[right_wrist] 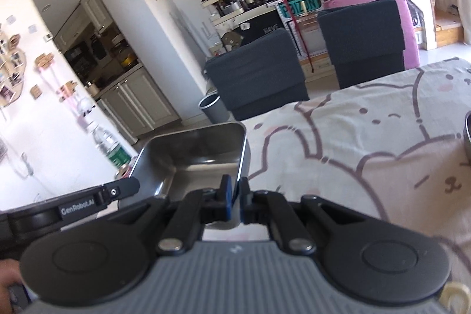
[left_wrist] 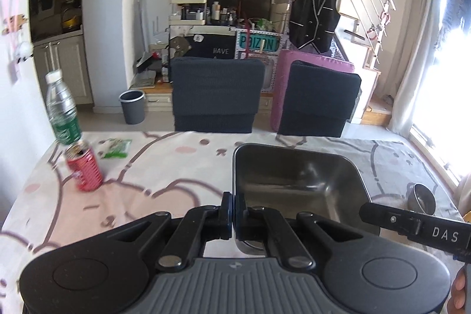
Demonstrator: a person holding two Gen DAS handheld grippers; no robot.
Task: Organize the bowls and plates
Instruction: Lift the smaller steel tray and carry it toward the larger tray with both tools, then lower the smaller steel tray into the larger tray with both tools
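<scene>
A rectangular steel tray is held between both grippers over the cartoon-print tablecloth. My left gripper is shut on the tray's near left rim. My right gripper is shut on the near right rim of the same tray. A black finger of the right gripper crosses the left wrist view at the right. A finger of the left gripper shows in the right wrist view. A small steel bowl sits on the cloth to the tray's right, cut off at the edge as the bowl in the right wrist view.
A red can, a water bottle and a green packet stand at the table's far left. Two dark chairs face the far edge, with a grey bin on the floor beyond.
</scene>
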